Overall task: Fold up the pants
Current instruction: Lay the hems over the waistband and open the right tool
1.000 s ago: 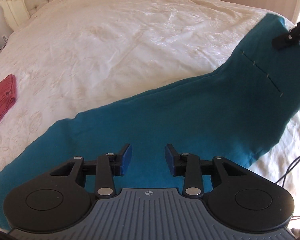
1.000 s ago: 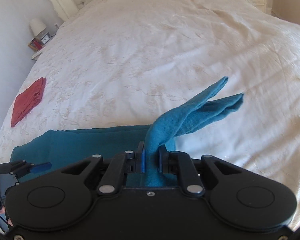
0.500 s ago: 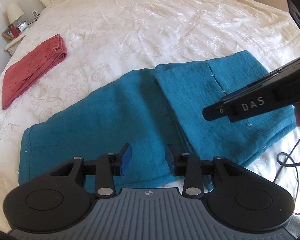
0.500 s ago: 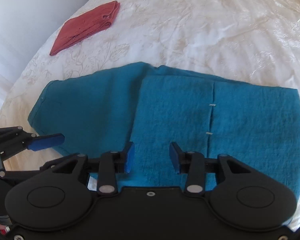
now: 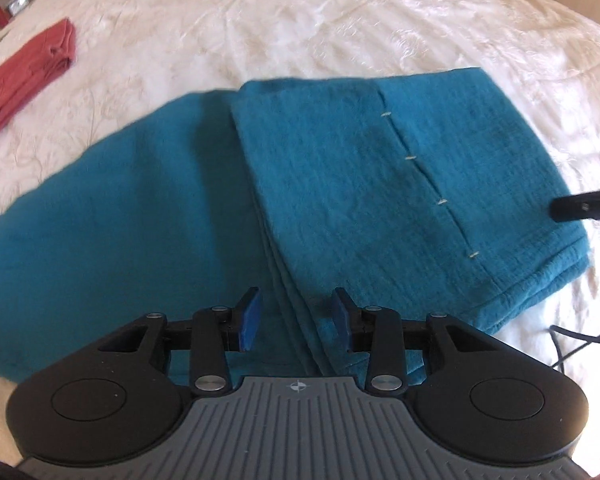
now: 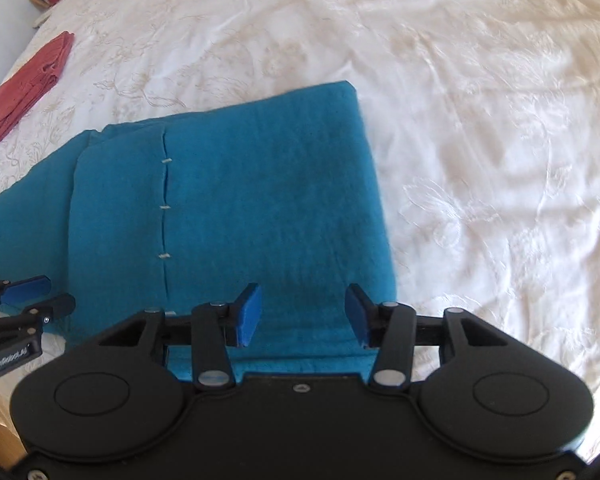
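I hold the left gripper (image 5: 296,316) and right gripper (image 6: 302,314), jaws apart and empty, above the near edge of the teal woven pants (image 5: 332,168) lying part-folded on the cream embroidered bed (image 6: 480,120), probably lining up another fold.

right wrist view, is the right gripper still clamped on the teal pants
No, the right gripper stands open above the teal pants, its blue pads apart with nothing between them.

White lettering is seen on the side of the left gripper (image 6: 32,300) in the right wrist view; it is blurred and cannot be read with certainty. A small compass-like emblem is moulded on the left gripper's grey ribbed body.
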`<action>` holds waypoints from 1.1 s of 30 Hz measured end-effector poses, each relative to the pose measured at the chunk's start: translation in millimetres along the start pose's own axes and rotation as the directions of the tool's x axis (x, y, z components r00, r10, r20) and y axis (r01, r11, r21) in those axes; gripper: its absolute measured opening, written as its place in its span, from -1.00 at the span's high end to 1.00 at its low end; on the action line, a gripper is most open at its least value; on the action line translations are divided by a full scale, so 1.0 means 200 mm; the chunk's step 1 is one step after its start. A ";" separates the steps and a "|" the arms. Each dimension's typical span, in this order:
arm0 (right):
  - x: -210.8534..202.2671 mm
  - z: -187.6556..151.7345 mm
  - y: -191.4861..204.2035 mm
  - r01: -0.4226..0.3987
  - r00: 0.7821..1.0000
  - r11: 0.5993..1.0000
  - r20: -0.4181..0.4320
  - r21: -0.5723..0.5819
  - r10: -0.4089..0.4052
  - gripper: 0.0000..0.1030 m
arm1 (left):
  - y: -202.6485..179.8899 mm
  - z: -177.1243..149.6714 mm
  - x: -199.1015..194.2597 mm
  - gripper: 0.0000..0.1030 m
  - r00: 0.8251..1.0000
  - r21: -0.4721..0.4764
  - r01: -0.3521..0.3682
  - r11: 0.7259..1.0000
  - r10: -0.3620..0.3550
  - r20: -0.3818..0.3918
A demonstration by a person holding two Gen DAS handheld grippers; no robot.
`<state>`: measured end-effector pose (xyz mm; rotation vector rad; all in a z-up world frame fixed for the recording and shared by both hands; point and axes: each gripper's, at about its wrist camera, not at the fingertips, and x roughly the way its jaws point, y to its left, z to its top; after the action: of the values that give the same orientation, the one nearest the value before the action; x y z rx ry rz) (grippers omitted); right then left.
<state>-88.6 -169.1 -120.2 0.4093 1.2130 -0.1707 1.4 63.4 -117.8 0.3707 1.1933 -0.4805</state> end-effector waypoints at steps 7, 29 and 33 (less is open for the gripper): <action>-0.07 -0.02 -0.06 -0.087 0.996 0.995 0.007 -0.057 0.087 -0.07 | 0.02 0.06 0.10 0.01 1.000 -0.086 -0.027 0.996 0.027 0.003; -0.16 0.08 0.02 -0.240 0.968 0.947 0.019 -0.214 0.249 -0.08 | 0.17 -0.07 -0.13 0.41 0.971 -0.168 -0.221 0.961 0.232 0.054; -0.17 0.09 0.16 -0.246 0.965 0.937 0.028 -0.249 0.261 -0.08 | 0.35 -0.16 -0.21 0.39 0.967 -0.236 -0.228 0.945 0.247 0.055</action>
<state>-73.5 -149.6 -76.5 0.3384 1.0939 0.1867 0.8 145.8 -86.7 0.2886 1.0914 -0.1451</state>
